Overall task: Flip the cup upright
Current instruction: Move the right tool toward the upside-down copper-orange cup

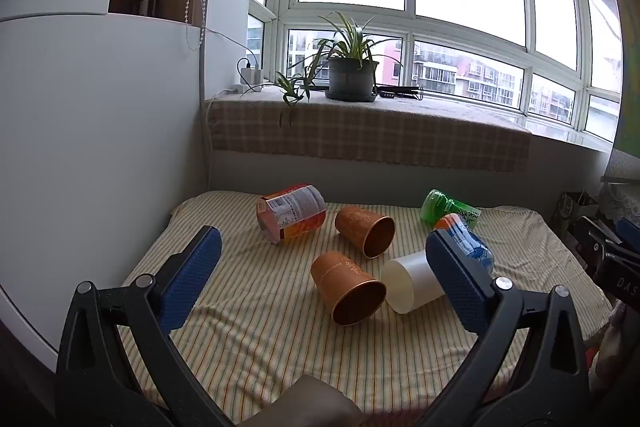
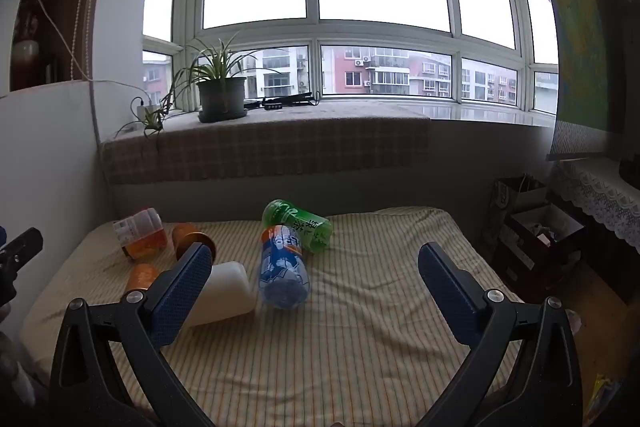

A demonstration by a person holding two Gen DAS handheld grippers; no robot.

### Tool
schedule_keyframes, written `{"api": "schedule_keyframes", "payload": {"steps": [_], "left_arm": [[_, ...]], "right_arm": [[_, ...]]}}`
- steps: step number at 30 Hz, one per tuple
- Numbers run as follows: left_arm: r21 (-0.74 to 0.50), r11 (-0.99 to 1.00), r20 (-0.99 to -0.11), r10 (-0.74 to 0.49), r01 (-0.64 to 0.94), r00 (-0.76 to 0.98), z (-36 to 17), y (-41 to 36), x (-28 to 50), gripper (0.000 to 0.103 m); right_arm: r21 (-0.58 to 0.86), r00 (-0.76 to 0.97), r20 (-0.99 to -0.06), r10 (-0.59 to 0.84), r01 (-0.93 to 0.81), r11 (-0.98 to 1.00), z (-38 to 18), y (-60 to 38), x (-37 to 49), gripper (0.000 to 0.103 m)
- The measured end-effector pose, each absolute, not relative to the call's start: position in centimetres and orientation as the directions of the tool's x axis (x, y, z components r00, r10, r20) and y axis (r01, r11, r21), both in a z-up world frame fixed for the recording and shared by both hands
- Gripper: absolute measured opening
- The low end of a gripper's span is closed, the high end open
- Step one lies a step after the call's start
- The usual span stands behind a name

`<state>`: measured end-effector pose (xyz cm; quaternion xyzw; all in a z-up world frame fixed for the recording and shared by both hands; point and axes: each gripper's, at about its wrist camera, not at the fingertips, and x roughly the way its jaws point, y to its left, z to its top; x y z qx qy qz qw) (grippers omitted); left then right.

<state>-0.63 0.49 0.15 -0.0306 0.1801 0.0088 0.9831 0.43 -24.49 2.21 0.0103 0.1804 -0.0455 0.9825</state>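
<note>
Striped bedding is carrying six toppled containers: we are counting two orange cups, one white cup, two bottles and one can. We are holding both the left gripper and right gripper wide and empty. Only the left view is showing the cups' open mouths.

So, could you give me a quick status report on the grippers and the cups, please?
Left gripper open, right gripper open, both empty. Near orange cup on its side, untouched. White cup touching it.
</note>
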Motion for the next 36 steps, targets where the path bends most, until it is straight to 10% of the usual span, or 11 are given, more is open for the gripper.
{"api": "schedule_keyframes", "payload": {"steps": [36], "left_arm": [[-0.063,0.998,-0.358,0.005,-0.029,0.934,0.05,0.67,-0.65,0.103]], "right_arm": [[-0.010,0.929,-0.362,-0.080,0.082,0.997,1.96,-23.99,0.71,0.102]]}}
